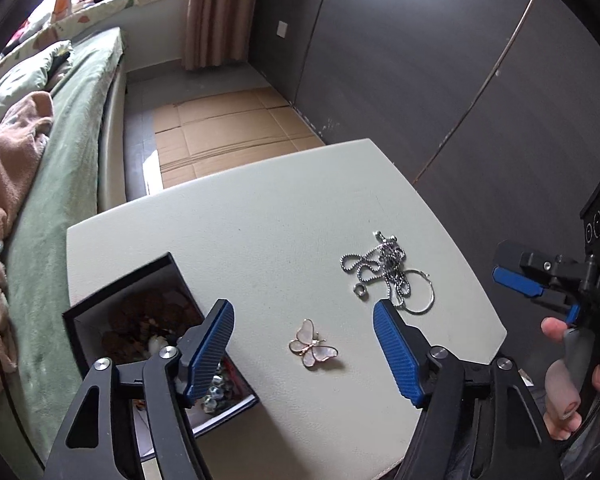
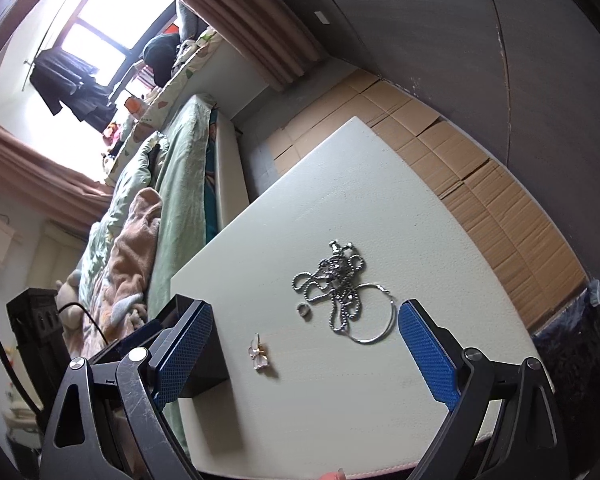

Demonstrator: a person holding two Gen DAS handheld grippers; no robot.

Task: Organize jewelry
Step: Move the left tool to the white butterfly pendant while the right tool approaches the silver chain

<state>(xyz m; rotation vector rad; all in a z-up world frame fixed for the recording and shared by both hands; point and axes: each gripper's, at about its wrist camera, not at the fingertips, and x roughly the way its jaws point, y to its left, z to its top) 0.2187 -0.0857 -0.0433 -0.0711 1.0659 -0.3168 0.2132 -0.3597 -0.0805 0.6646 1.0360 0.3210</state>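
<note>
Pale green, the surface is seen from the left wrist with a butterfly brooch lying between the parted, empty fingers of the left gripper. A tangled ball chain, a small ring and a hoop lie just beyond it. An open black box stands at the left edge, and the right gripper is held at the far right.

From the right wrist, the right gripper is shown wide open and empty, with the brooch, ring, chain and hoop ahead of its fingers, and the box behind the left finger
</note>
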